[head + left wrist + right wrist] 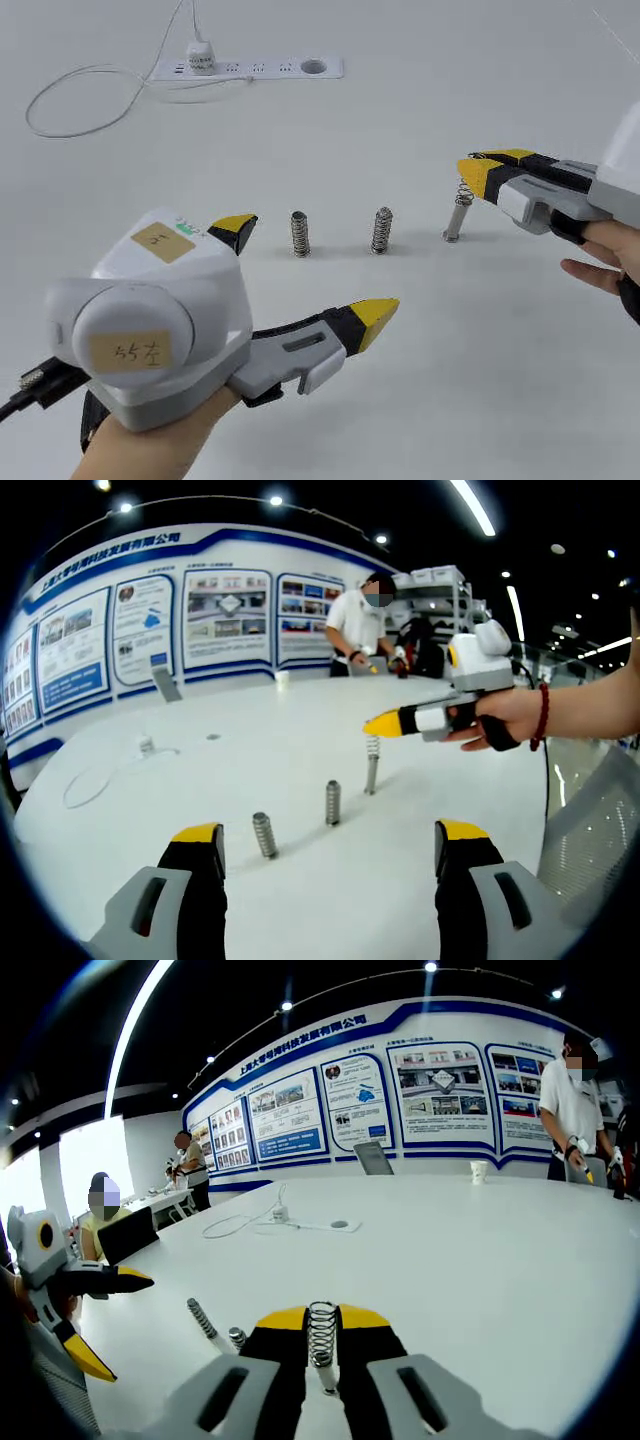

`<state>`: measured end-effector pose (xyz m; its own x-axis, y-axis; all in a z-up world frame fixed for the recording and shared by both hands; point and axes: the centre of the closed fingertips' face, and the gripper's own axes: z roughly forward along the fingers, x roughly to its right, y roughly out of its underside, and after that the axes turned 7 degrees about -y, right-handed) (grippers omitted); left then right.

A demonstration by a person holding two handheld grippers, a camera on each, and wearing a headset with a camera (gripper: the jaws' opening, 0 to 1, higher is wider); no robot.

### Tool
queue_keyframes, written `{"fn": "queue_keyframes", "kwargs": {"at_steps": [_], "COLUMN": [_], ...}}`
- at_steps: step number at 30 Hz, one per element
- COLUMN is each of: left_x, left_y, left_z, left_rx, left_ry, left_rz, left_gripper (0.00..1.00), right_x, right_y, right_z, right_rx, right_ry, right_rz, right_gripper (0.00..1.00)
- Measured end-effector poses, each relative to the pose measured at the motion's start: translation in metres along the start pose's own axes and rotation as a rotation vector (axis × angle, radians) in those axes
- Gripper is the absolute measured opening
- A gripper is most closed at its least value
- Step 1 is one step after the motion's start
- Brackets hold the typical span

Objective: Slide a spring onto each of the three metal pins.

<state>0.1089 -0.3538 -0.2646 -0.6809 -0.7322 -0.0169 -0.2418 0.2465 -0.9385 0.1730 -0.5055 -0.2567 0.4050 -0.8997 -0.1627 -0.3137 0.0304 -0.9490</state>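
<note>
Right gripper view looks straight along its own jaws: the right gripper [322, 1318] pinches the top coils of a spring [321, 1338], whose lower end is threaded over the third pin [322, 1374] standing just below the tips. Gripping it at the top probably keeps the coil in line with the pin, so it can be let down without buckling. In the head view the spring sits high with bare pin beneath it, so I judge this last one only partly on.

Off to that gripper's left, the nearer pin [381, 230] and the farther pin [300, 233] stand upright on the table [330, 150], each wearing its spring down to the base. The left gripper [330, 832] hovers just short of those two, jaws spread wide and holding nothing. It looks parked clear so it cannot knock the finished pins.
</note>
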Motion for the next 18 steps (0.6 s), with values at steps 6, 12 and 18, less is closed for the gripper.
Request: {"fn": "queue_keyframes", "kwargs": {"at_steps": [6, 12, 18], "left_x": [0.002, 0.003, 0.004], "left_y": [0.000, -0.002, -0.003], "left_z": [-0.001, -0.001, -0.002], "left_rx": [-0.004, 0.006, 0.009], "left_ry": [0.003, 0.005, 0.005], "left_rz": [0.020, 0.038, 0.042], "left_gripper": [0.88, 0.86, 0.85], "right_x": [-0.008, -0.011, -0.013], "right_y": [0.005, 0.009, 0.015], "right_z": [-0.001, -0.001, -0.001], "right_rx": [-0.016, -0.026, -0.050], "right_ry": [0.000, 0.010, 0.017], "right_rz": [-0.051, -0.080, -0.120], "right_gripper": [0.11, 0.11, 0.11]}}
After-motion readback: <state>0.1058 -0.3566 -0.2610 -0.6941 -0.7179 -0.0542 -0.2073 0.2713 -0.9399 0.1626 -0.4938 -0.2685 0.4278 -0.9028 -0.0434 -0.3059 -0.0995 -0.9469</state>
